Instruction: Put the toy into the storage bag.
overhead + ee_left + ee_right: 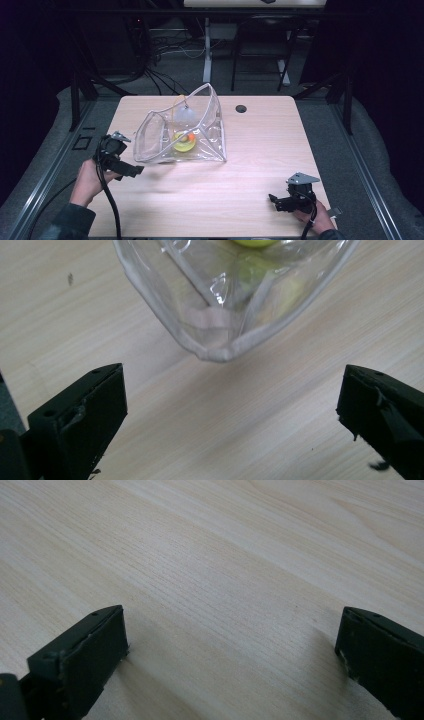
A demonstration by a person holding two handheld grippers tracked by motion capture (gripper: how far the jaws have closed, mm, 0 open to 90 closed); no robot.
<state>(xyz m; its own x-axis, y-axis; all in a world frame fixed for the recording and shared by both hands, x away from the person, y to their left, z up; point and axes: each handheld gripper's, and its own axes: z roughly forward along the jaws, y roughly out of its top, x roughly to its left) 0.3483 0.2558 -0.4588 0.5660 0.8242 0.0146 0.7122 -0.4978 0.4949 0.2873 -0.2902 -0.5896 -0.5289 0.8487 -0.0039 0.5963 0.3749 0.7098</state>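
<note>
Clear plastic bag point(195, 131) sits on the counter point(260, 150), left of centre toward the far edge, mouth gaping and propped open, pale trim along its rim. Inside: a yellow-green round item point(183, 142) on the bag floor with a small orange piece point(191, 136) on top of it. Can't tell what either is. Something whitish point(184, 115) sits behind them toward the back of the bag, also unclear.

Bag walls are transparent, creased and glossy with glare. In the left gripper view its near corner point(215, 347) comes to a seamed point resting on the wood, with yellow-green showing through the plastic point(252, 242) at the top edge.

Left gripper point(131, 170) is just beside the bag's near-left corner, not touching it. Jaws spread wide, nothing between them; in its own view the gripper point(232, 405) frames bare wood below the bag corner.

Right gripper point(274, 199) is low at the near-right part of the counter, well apart from the bag. Jaws also spread wide and empty, with plain wood grain under the gripper point(232, 645) in its own view.

Counter is light wood laminate with a dark cable grommet point(241, 108) near the far edge. Room is dim: grey carpet, cables point(165, 50) trailing on the floor beyond, dark frame legs and a white desk leg point(207, 50) behind.
</note>
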